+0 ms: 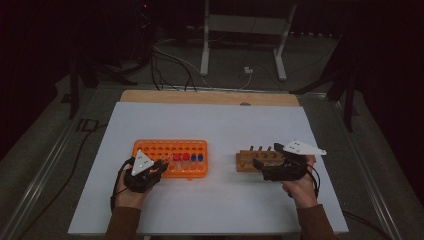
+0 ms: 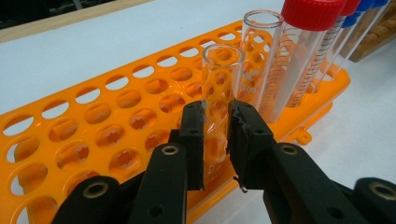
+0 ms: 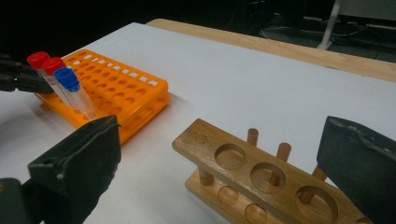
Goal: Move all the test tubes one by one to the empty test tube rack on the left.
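Note:
My left gripper is shut on a clear uncapped tube that stands in the front row of the orange rack. A second clear tube and red-capped tubes stand just beyond it. From above, the left gripper sits at the orange rack's near left edge. My right gripper is open, its jaws wide on either side of the empty wooden rack. In the high view the right gripper rests against the wooden rack's front.
Red- and blue-capped tubes fill the orange rack's near right part. The white table top has bare room behind and between the racks. A wooden strip borders the far edge; cables and a stand lie on the floor beyond.

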Available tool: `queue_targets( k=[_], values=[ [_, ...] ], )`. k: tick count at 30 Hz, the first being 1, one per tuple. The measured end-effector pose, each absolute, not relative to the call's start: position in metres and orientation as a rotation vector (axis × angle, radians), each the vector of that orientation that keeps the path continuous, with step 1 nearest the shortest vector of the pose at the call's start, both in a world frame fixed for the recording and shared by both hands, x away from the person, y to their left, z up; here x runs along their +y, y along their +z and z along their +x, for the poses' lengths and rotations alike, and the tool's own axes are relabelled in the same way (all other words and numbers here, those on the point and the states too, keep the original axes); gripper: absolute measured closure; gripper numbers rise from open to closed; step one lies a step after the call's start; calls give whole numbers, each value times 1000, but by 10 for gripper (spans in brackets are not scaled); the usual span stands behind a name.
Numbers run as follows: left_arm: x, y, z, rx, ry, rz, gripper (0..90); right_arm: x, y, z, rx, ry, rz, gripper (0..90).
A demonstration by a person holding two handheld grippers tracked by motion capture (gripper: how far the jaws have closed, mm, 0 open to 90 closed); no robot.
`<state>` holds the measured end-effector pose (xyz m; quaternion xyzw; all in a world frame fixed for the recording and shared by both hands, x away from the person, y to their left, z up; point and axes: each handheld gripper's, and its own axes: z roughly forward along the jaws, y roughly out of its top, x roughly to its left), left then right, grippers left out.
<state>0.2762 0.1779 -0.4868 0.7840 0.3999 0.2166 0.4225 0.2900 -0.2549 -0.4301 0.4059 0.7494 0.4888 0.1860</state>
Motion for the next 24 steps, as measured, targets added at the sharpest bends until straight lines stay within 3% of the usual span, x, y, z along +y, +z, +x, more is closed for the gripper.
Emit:
queue_targets(
  k=[10,24],
  values=[
    [179,-492,278,1031,499,1960,739,-259,-434,285,2096,1393,1116,1],
    [213,-462,255,1045,560,1687,377,-273,-449,268,2025,1423,1079,1]
  ],
)
